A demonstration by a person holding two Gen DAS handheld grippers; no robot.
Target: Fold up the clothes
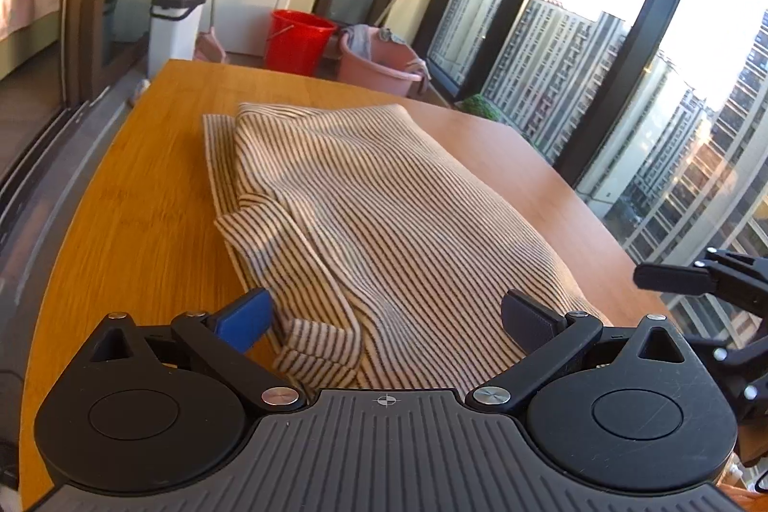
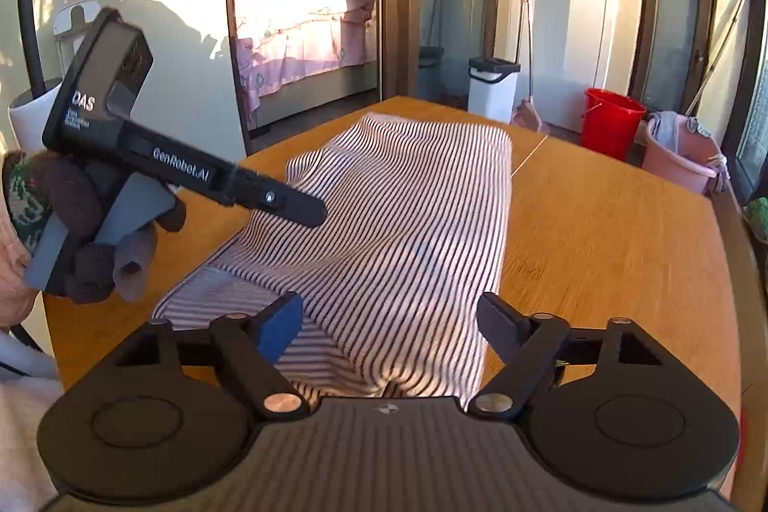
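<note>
Lying on a round wooden table (image 1: pixel 144 185), a cream garment with thin dark stripes (image 1: pixel 384 200) sat partly folded, one side panel and a sleeve already turned in over the body, so it formed a long narrow shape running away from both cameras. Its near end lay just under the two grippers, probably so that this edge could be lifted and carried toward the far end.

The left gripper (image 1: pixel 393 322) hovered over that near end with its jaws spread wide; the cloth lay between and beneath the fingers, but neither pad pressed on it. The right gripper (image 2: pixel 393 327) was held beside it, jaws also apart, nothing pinched, the striped fabric below. In the right wrist view a gloved hand (image 2: pixel 91 233) gripped the left tool's handle.

Beyond the table stood a red bucket (image 1: pixel 297 41) and a pink basin (image 1: pixel 379 65), clear of the work.
</note>
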